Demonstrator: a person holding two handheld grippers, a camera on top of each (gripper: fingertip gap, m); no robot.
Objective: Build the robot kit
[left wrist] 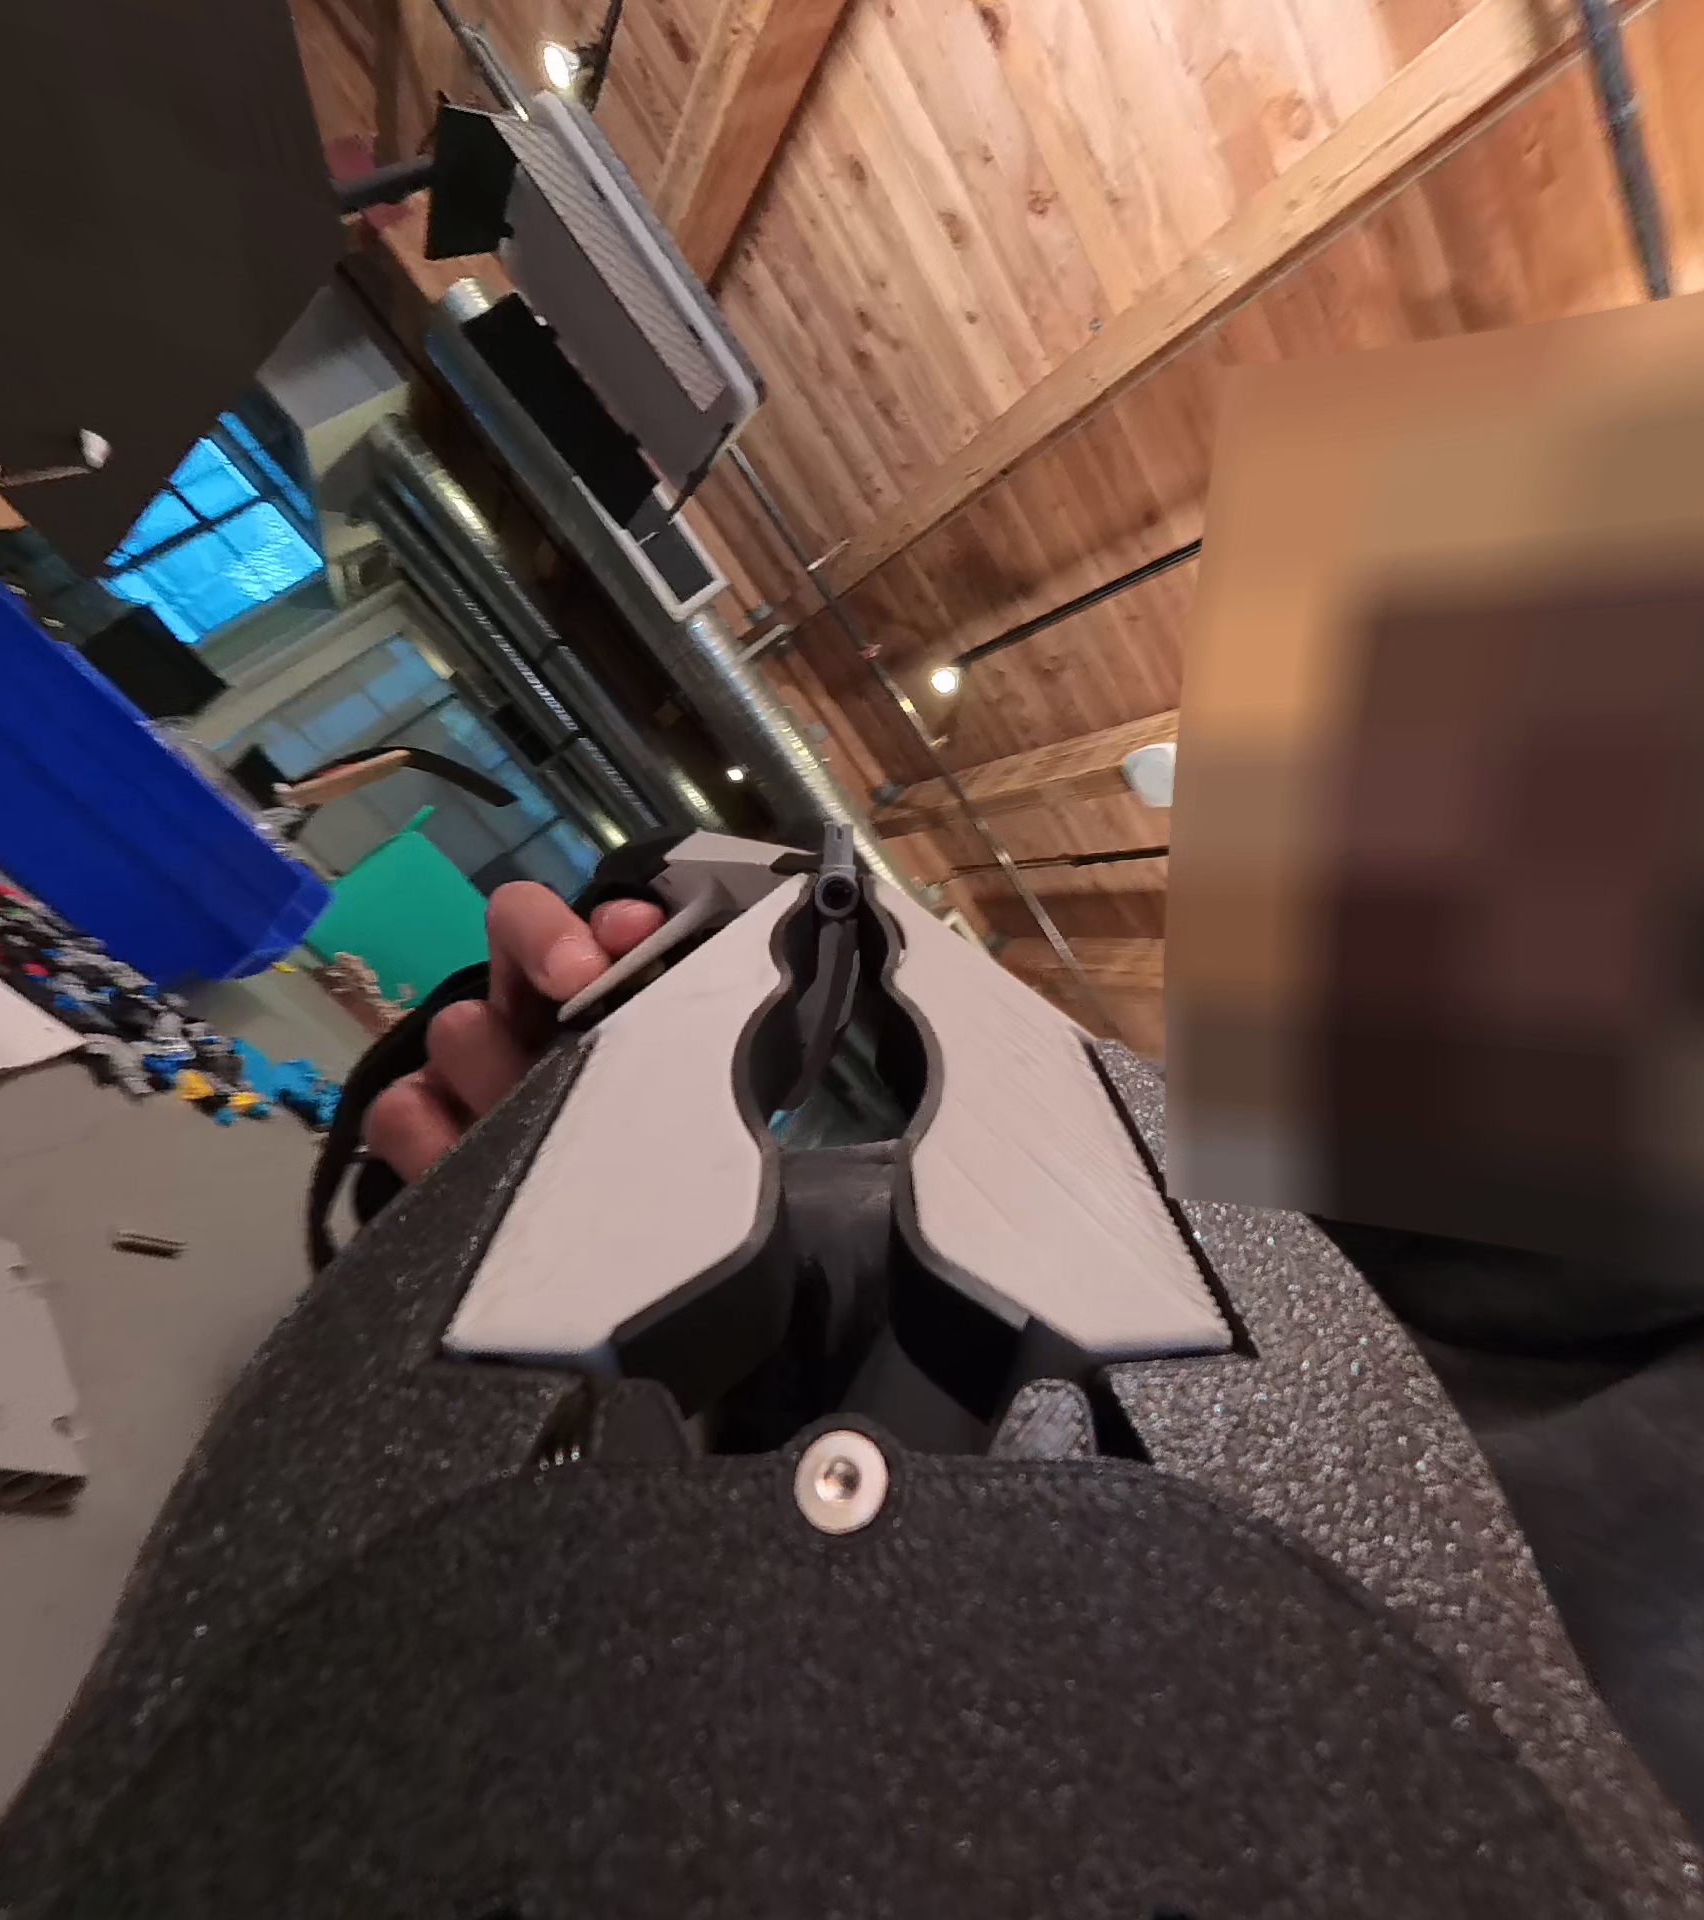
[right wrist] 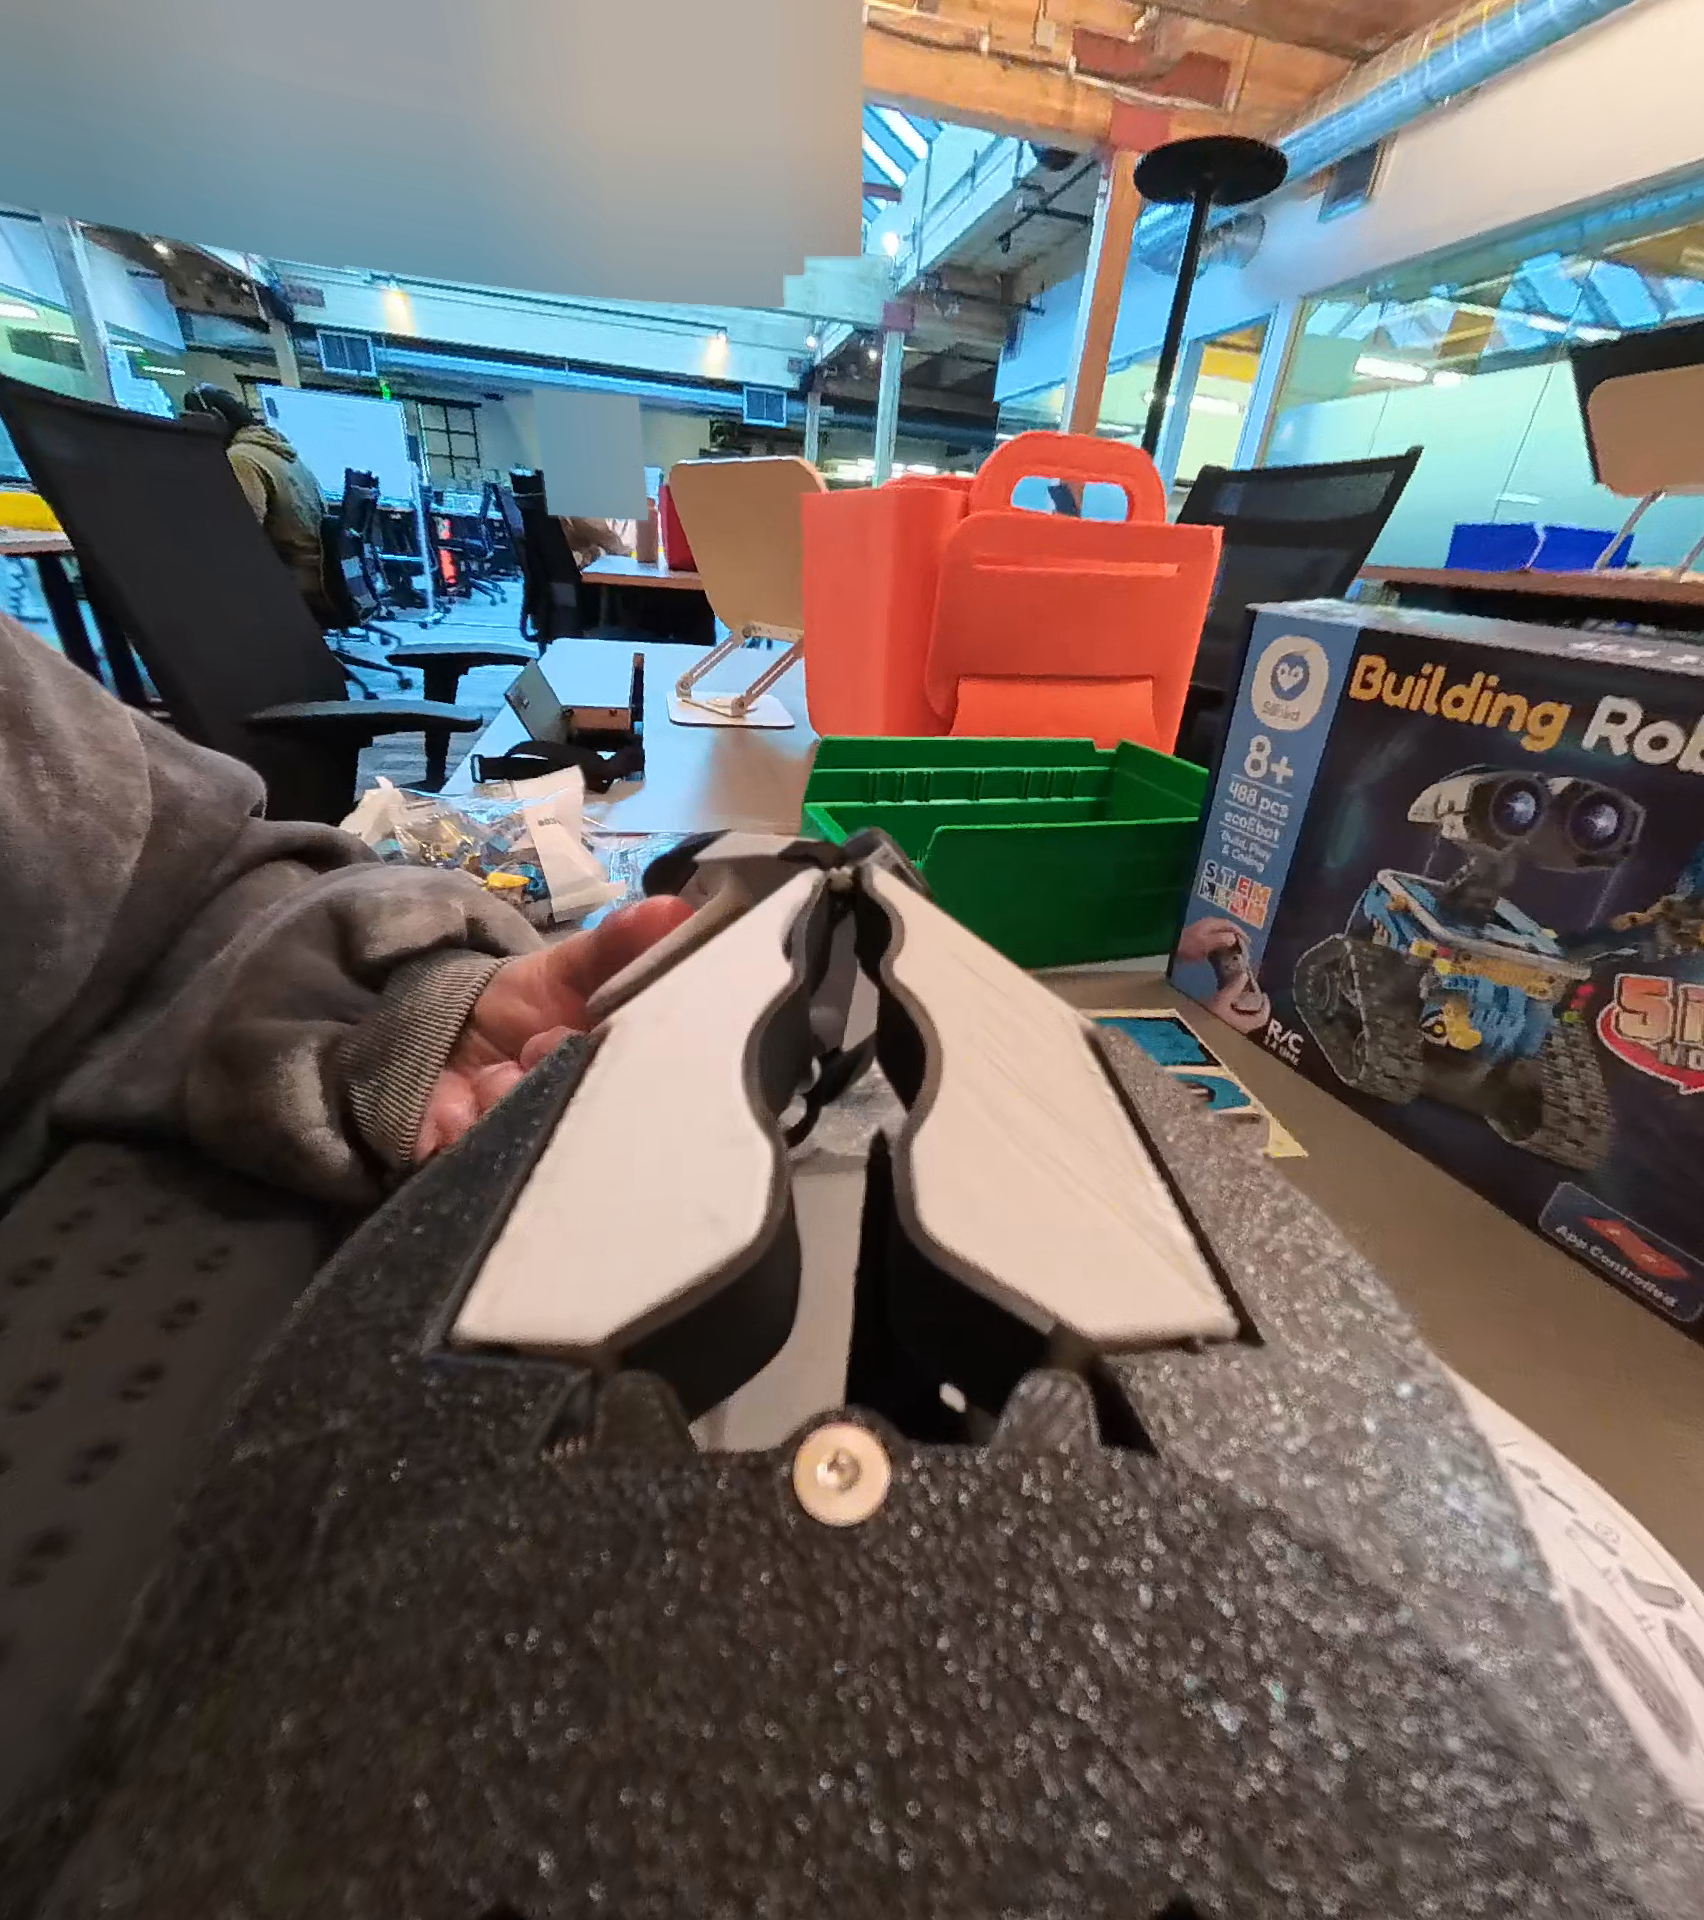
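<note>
While each of two grippers pinches one dark part, left gripper meets right gripper

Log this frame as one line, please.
left gripper: shut on dark grey pin | right gripper: shut on the same part | green bin behind

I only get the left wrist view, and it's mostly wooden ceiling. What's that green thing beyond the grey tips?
Observer: An open-topped green bin, standing on the table.
Operator: Anything behind it?
Observer: An orange bag with a handle stands behind it.
Operator: Is the other gripper holding something?
Observer: Yes, the right gripper is closed on a thin dark piece at its tips.
</note>
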